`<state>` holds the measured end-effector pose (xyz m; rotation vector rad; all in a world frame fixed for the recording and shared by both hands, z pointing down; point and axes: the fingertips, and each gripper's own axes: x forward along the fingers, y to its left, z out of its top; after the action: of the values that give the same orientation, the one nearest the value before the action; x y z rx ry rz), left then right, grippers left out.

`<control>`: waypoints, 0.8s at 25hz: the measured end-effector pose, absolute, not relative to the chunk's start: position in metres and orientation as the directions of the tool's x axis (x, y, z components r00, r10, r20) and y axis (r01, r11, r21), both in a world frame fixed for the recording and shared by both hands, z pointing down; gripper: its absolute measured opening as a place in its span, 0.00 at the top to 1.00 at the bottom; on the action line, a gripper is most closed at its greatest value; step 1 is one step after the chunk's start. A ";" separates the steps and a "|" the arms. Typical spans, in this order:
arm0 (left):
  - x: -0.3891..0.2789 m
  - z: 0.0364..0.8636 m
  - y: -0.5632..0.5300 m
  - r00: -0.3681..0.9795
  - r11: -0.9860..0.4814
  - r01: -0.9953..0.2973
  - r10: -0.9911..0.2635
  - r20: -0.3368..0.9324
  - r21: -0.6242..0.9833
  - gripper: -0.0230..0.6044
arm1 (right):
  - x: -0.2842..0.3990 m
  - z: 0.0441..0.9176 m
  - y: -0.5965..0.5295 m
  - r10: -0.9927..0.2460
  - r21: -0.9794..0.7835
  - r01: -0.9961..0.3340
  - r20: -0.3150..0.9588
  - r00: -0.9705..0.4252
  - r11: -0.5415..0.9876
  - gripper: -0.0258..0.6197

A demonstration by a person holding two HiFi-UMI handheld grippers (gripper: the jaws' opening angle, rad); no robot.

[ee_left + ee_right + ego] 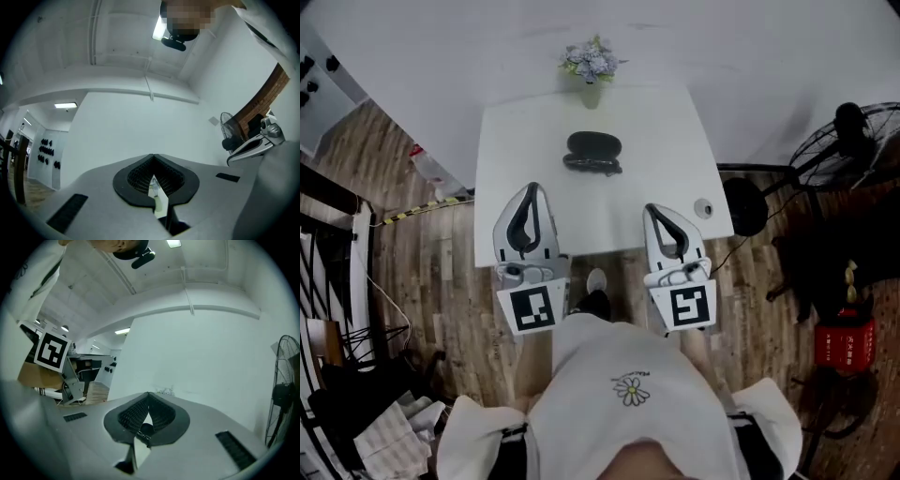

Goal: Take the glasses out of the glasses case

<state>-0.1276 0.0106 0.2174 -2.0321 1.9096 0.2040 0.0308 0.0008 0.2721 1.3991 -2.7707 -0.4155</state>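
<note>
A dark oval glasses case lies on the white table, toward its far middle. Against the case's near side lies a thinner dark shape; I cannot tell whether it is glasses or part of the case. Both grippers hang over the table's near edge, well short of the case. My left gripper is shut and empty, its jaws meeting at the tip. Likewise shut and empty is my right gripper, whose tips also touch. Through the slit below the right jaws a bit of the dark case shows.
A small vase of flowers stands at the table's far edge, behind the case. A small round white object sits near the right edge. A black floor fan and a red container stand on the wooden floor at right.
</note>
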 end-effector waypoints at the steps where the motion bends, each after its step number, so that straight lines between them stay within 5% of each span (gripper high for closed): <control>1: -0.135 0.215 -0.010 0.090 -0.038 -0.987 -0.937 -0.338 -0.157 0.94 | 0.022 0.270 -0.020 -0.795 0.237 -0.792 -0.108 -0.598 0.563 0.95; 20: -0.187 0.249 -0.181 0.074 -0.035 -0.983 -0.974 -0.214 -0.179 0.94 | -0.030 0.311 -0.186 -0.809 0.258 -0.774 0.062 -0.585 0.579 0.95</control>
<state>-0.1869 -0.1810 0.2491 -2.0780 1.9651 0.0473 -0.0304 -0.1864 0.3114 1.3329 -2.6346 -0.3033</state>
